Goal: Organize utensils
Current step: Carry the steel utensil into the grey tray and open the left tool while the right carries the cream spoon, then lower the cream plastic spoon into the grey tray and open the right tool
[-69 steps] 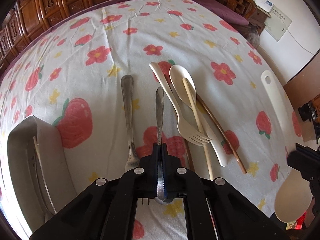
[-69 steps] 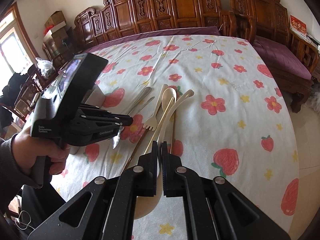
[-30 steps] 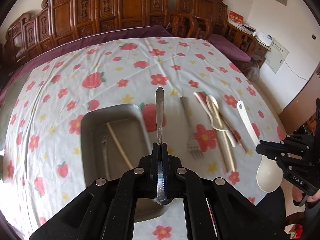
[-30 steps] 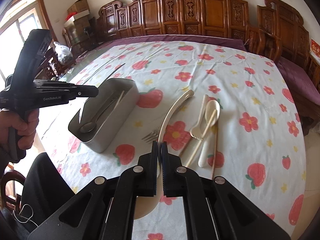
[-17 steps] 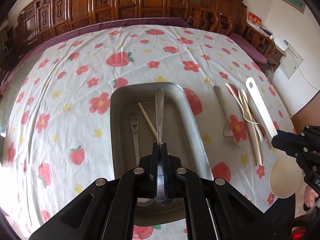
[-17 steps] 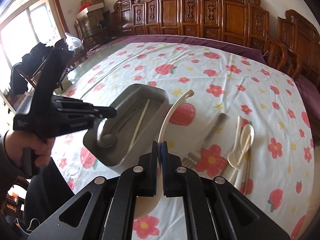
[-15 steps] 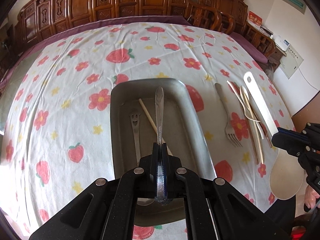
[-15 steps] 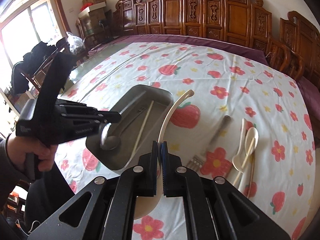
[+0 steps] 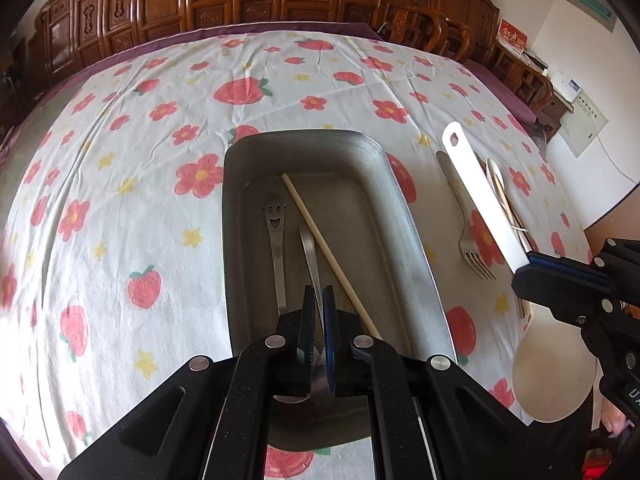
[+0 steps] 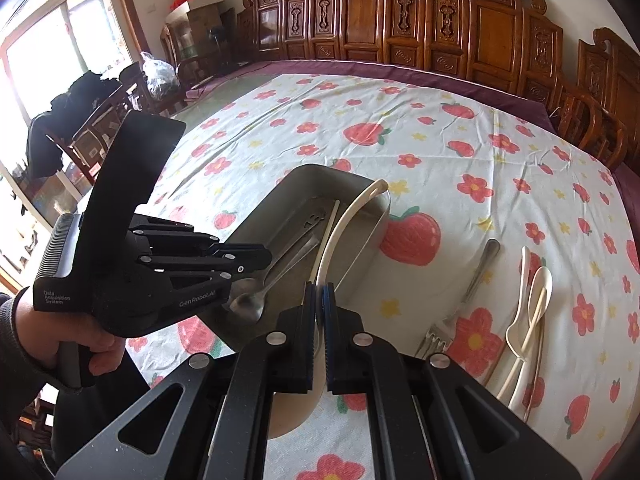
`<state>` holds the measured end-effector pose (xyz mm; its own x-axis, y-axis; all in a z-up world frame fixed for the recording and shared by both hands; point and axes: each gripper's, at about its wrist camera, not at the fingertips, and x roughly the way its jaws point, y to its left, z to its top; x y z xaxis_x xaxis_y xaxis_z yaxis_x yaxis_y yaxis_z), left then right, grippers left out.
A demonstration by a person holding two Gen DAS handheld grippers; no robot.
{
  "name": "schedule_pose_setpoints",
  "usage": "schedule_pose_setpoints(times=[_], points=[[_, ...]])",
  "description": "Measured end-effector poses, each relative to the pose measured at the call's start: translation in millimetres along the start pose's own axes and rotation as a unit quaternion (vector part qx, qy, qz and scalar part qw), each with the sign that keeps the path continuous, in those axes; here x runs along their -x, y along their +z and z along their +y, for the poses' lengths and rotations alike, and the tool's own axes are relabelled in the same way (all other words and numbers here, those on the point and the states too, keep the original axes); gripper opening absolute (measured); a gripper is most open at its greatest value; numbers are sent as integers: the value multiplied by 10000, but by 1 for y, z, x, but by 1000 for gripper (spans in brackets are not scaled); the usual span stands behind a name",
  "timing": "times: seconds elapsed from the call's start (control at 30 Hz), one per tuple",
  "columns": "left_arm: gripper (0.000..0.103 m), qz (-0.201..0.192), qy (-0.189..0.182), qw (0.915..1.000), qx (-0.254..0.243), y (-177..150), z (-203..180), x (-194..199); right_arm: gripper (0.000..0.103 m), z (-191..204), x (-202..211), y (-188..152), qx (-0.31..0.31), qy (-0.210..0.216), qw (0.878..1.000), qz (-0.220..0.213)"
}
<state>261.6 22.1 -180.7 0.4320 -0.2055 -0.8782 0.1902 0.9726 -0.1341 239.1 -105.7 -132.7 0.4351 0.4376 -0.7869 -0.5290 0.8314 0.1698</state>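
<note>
A grey metal tray [image 9: 404,216] lies on the flowered tablecloth and holds a smiley-handled utensil [image 9: 274,220] and a wooden chopstick [image 9: 320,240]. My left gripper [image 9: 317,294] is shut on a steel spoon [image 9: 310,252], handle tilted down into the tray; the spoon's bowl shows in the right wrist view [image 10: 250,304]. My right gripper [image 10: 318,292] is shut on a cream rice paddle [image 10: 344,224], its handle over the tray's near rim [image 10: 360,264]. The paddle shows in the left wrist view [image 9: 480,196] right of the tray.
A steel fork [image 9: 464,216], a cream fork and spoon with chopsticks [image 10: 528,312] lie on the cloth right of the tray. Carved wooden chairs [image 10: 400,20] ring the table. The table edge is near on the right.
My left gripper has lowered over the tray and the spoon handle now dips into it. My right gripper has brought the rice paddle closer to the tray.
</note>
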Motion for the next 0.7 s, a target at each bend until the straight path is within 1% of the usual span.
schedule_pose_setpoints(times=[0.13, 0.23, 0.33, 0.4, 0.47, 0.53, 0.7], points=[[3, -179, -24, 9998, 73, -3, 6, 14, 5, 2, -5, 4, -5, 4, 10000, -1], [4, -417, 75, 9991, 18, -8, 10, 32, 5, 5, -11, 7, -35, 41, 10000, -12], [5, -652, 232, 9976, 61, -15, 19, 49, 5, 8, -22, 12, -59, 79, 10000, 14], [7, -809, 255, 9963, 139, -20, 25, 59, 5, 11, -31, 15, -53, 73, 10000, 32], [10, -912, 264, 9951, 263, -27, 33, 67, 5, 13, -39, 17, -62, 85, 9999, 51], [11, -994, 337, 9941, 290, -33, 38, 72, 5, 15, -48, 20, -73, 68, 9999, 73], [15, -1106, 605, 9918, 190, -43, 45, 77, 5, 18, -66, 25, -87, 2, 9999, 127]])
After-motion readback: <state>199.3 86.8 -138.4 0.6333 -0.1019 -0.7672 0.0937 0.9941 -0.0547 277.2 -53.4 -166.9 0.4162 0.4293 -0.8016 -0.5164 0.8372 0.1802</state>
